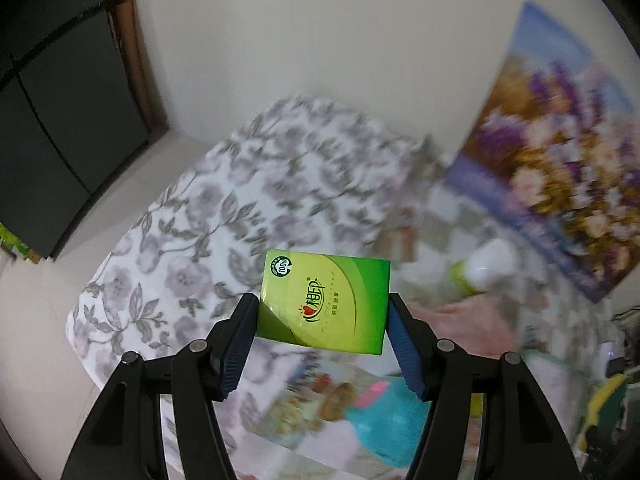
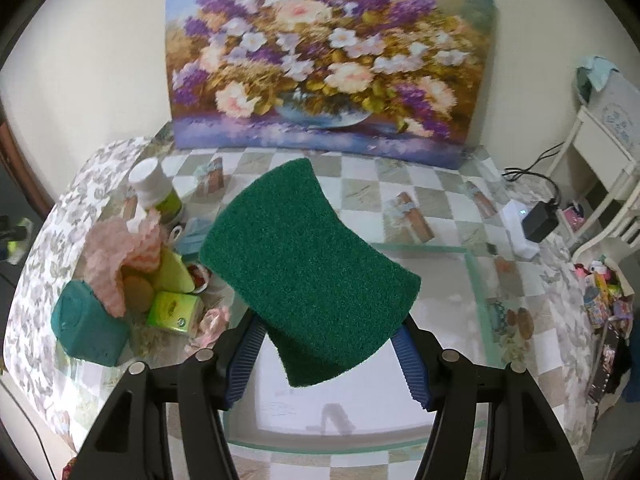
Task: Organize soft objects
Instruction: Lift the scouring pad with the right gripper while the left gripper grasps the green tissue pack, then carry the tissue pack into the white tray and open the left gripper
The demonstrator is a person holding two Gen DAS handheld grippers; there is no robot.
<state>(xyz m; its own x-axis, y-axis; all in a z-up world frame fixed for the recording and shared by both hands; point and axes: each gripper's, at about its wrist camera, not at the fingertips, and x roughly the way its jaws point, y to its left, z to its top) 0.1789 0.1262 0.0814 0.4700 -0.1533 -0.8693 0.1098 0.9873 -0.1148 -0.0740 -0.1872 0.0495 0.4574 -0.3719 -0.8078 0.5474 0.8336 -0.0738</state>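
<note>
The right gripper (image 2: 326, 334) clamps a green scouring pad (image 2: 308, 264) between its blue pads, above a glass sheet (image 2: 476, 280) on the checkered table (image 2: 432, 184). Near the table's left edge: a tissue pack (image 2: 173, 309), a teal sponge (image 2: 86, 330), a white-capped bottle (image 2: 154, 190). A floral painting (image 2: 328, 56) stands along the far edge.

Large unframed canvas painting of purple, white and pink flowers in a bowl (image 2: 324, 60), propped against the cream wall (image 2: 92, 40) at the back of the bench. Checkered beige-and-white tablecloth (image 2: 432, 184) over the bench top, under a clear glass sheet with green edges (image 2: 476, 280). White box-shaped device (image 2: 520, 228) and black power adapter (image 2: 540, 220) near the right edge, black cable (image 2: 532, 164) trailing behind. White wooden chair (image 2: 600, 168) beside the bench. Dark cabinet doors (image 1: 52, 128) on the far left.
</note>
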